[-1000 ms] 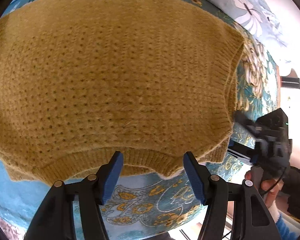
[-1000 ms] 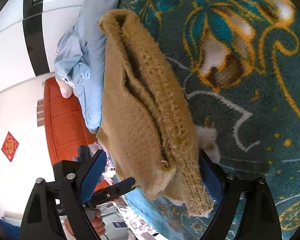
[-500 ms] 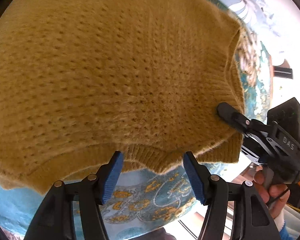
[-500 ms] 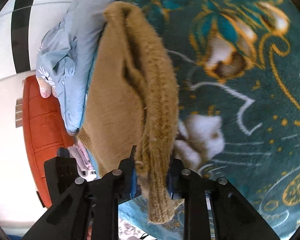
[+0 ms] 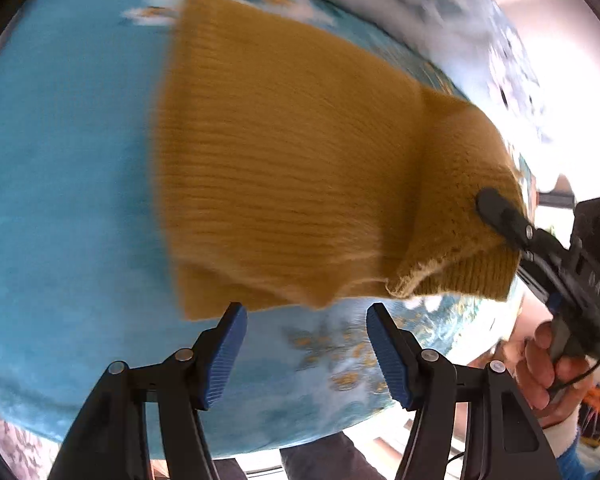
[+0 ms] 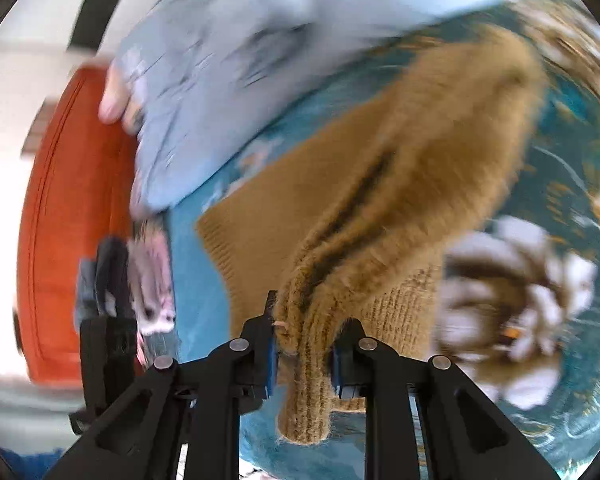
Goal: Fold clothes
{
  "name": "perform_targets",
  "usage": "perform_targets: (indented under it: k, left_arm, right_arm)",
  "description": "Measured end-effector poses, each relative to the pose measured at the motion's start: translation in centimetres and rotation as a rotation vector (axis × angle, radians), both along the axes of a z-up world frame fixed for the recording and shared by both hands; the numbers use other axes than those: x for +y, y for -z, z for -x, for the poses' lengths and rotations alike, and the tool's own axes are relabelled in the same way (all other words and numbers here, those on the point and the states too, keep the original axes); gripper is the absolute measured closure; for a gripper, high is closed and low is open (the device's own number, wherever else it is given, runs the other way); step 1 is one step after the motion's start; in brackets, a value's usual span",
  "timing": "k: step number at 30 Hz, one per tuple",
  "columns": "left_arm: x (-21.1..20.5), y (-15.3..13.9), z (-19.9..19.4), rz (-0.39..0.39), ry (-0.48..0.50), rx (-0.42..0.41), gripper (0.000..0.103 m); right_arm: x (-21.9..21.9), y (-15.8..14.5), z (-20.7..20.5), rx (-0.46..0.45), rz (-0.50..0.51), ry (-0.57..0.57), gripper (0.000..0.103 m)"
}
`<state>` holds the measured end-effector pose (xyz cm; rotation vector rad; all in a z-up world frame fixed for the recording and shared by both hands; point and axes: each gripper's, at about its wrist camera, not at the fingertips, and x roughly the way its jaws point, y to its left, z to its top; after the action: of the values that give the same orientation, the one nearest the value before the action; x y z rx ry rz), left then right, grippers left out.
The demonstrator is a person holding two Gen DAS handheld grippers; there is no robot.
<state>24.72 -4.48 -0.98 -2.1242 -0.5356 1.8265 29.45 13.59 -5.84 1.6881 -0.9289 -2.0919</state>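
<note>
A mustard knit sweater (image 5: 300, 168) lies on the teal flowered bedspread (image 5: 60, 200). My left gripper (image 5: 304, 344) is open and empty, just short of the sweater's near ribbed hem. My right gripper (image 6: 304, 356) is shut on a bunched corner of the sweater (image 6: 400, 208) and holds it lifted off the bed. In the left wrist view the right gripper (image 5: 500, 216) shows at the sweater's raised right corner. The left gripper (image 6: 112, 320) shows blurred at the left of the right wrist view.
A pale blue quilt (image 6: 220, 60) is heaped at the far side of the bed. An orange-red headboard (image 6: 68, 220) stands beyond it. The bed's near edge (image 5: 300, 440) runs under my left gripper. Both views are motion-blurred.
My right gripper closed on the sweater's corner and has lifted it and carried it over the sweater. My left gripper has drawn back, so more bedspread shows on the left.
</note>
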Motion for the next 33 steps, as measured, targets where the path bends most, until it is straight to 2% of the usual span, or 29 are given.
perform_targets:
  k: [5, 8, 11, 12, 14, 15, 18, 21, 22, 24, 26, 30, 33]
  left_arm:
    - [-8.1, -0.9, 0.0, 0.01, -0.179, -0.008, 0.037]
    - [-9.6, -0.1, -0.8, 0.012, -0.23, -0.023, 0.037]
    - [-11.2, 0.7, -1.6, 0.015, -0.281, -0.039, 0.037]
    - [-11.7, 1.0, -1.9, 0.016, -0.295, -0.043, 0.037]
    - [-11.3, 1.0, -1.5, 0.016, -0.27, -0.036, 0.037]
    - [-10.9, 1.0, -1.2, 0.015, -0.254, -0.033, 0.037]
    - [-10.3, 0.9, -0.4, 0.012, -0.192, -0.011, 0.037]
    - [-9.2, 0.5, 1.2, 0.018, -0.105, 0.036, 0.037]
    - [-8.9, 0.6, 2.0, 0.022, -0.057, 0.062, 0.037]
    - [-7.4, 0.0, 3.0, 0.035, 0.024, 0.101, 0.037]
    - [-5.1, -0.4, 4.2, 0.051, 0.129, 0.145, 0.036]
    - [2.5, 0.0, 6.8, 0.097, 0.356, 0.239, 0.036]
    - [8.4, -0.3, 7.4, 0.154, 0.512, 0.327, 0.036]
  right_arm:
    - [-9.4, -0.6, 0.8, 0.037, -0.03, -0.237, 0.082]
    - [-14.0, 1.2, 0.5, 0.0, -0.088, -0.357, 0.082]
    - [-17.6, 3.9, 0.7, -0.068, -0.17, -0.402, 0.082]
    - [-18.4, 4.5, 1.0, -0.076, -0.208, -0.41, 0.079]
    - [-19.6, 5.6, 1.4, -0.1, -0.25, -0.415, 0.075]
    - [-19.8, 5.8, 1.4, -0.103, -0.25, -0.41, 0.071]
    - [-19.9, 5.9, 1.0, -0.082, -0.209, -0.439, 0.057]
    - [-19.0, 5.6, 0.9, -0.045, -0.168, -0.459, 0.053]
    - [-17.9, 5.3, 0.7, -0.044, -0.141, -0.429, 0.053]
    - [-14.6, 4.7, 0.0, -0.064, -0.088, -0.292, 0.053]
    - [-10.8, 4.6, -0.8, -0.09, -0.081, -0.146, 0.053]
    - [-3.4, 5.7, -3.6, -0.18, -0.092, 0.123, 0.053]
    - [0.3, 6.5, -5.8, -0.23, -0.092, 0.263, 0.053]
